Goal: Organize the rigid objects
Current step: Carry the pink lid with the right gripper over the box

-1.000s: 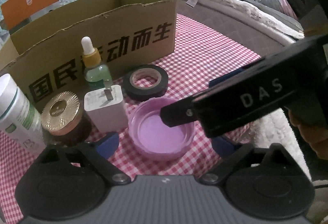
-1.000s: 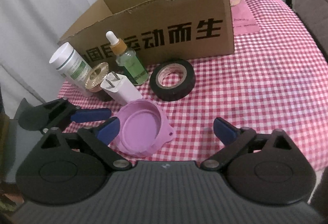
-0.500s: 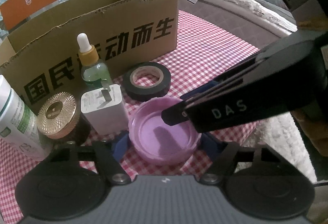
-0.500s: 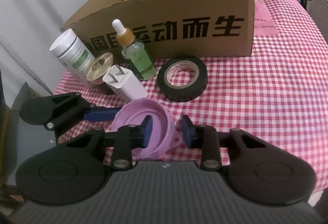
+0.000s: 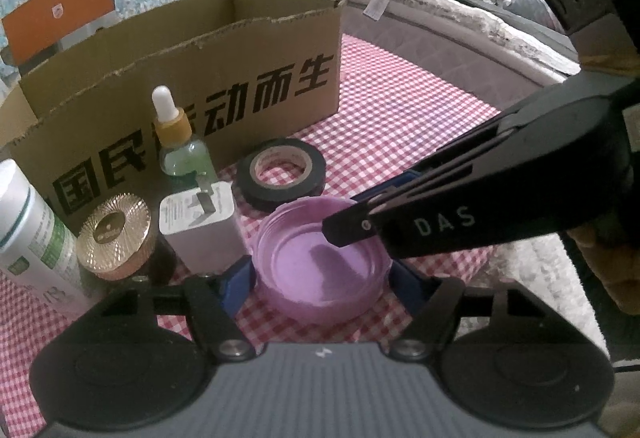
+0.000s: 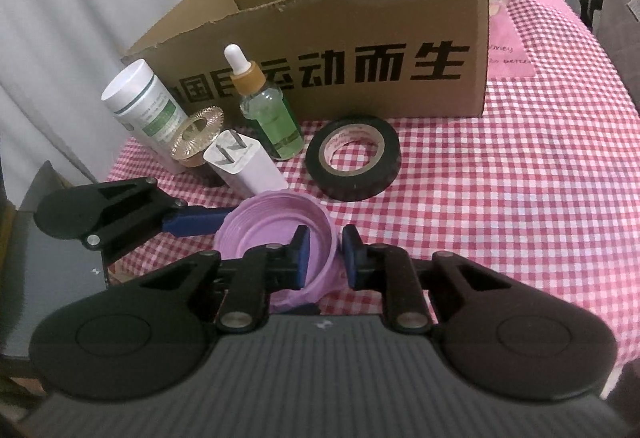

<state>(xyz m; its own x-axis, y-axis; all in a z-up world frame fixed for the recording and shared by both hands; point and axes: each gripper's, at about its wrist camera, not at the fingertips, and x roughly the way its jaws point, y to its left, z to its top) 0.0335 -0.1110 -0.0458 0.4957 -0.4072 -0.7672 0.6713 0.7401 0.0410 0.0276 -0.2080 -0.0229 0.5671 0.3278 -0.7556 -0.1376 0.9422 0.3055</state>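
Note:
A shallow purple lid [image 5: 304,258] lies open side up on the red-checked cloth. My left gripper [image 5: 320,280] spans it, with a blue pad pressed on each side of its wall. My right gripper [image 6: 325,254] comes in from the other side and is shut on the lid's [image 6: 264,230] rim, one finger inside and one outside. In the left wrist view the right one's black finger [image 5: 360,228] reaches over the lid. In the right wrist view only one blue finger [image 6: 196,224] of the left gripper shows.
Behind the lid stand a black tape roll [image 6: 354,165], a white charger plug [image 6: 244,165], a green dropper bottle [image 6: 272,125], a gold-lidded jar [image 6: 196,133] and a white bottle [image 6: 140,105]. An open cardboard box [image 6: 360,17] is behind them. A bed [image 5: 440,9] lies beyond the table.
Both grippers have narrowed onto the purple lid. The right one went from wide open to a pinch on the rim, and the left one's pads came in against the lid's sides.

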